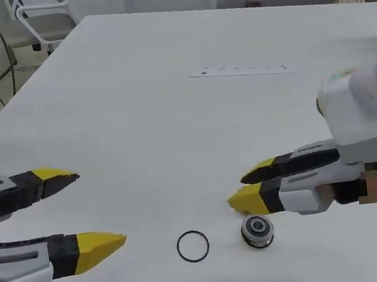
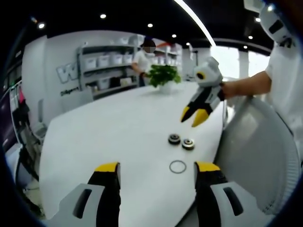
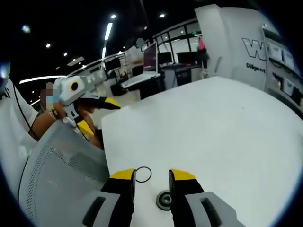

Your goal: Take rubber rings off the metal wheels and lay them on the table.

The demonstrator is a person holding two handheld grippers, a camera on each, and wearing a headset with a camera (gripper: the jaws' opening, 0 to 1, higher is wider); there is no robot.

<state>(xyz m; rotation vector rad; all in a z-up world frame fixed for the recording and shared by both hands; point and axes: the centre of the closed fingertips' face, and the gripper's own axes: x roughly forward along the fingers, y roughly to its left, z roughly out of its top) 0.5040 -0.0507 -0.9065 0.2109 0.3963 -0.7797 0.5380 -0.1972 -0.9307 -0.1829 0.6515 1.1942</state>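
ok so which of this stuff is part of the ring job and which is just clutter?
Job:
- rubber ring, already lying loose
- two metal wheels
- left gripper and right gripper, both open

Lying about:
- printed strip farther up the table
- potted plant
- chair

White table (image 1: 137,106) now: black rubber ring (image 1: 192,246) flat, just left of metal wheel (image 1: 257,231); second wheel (image 2: 174,139) just beside it; pale strip (image 1: 242,71) well beyond.

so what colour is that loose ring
Black. The rubber ring shows best in the head view.
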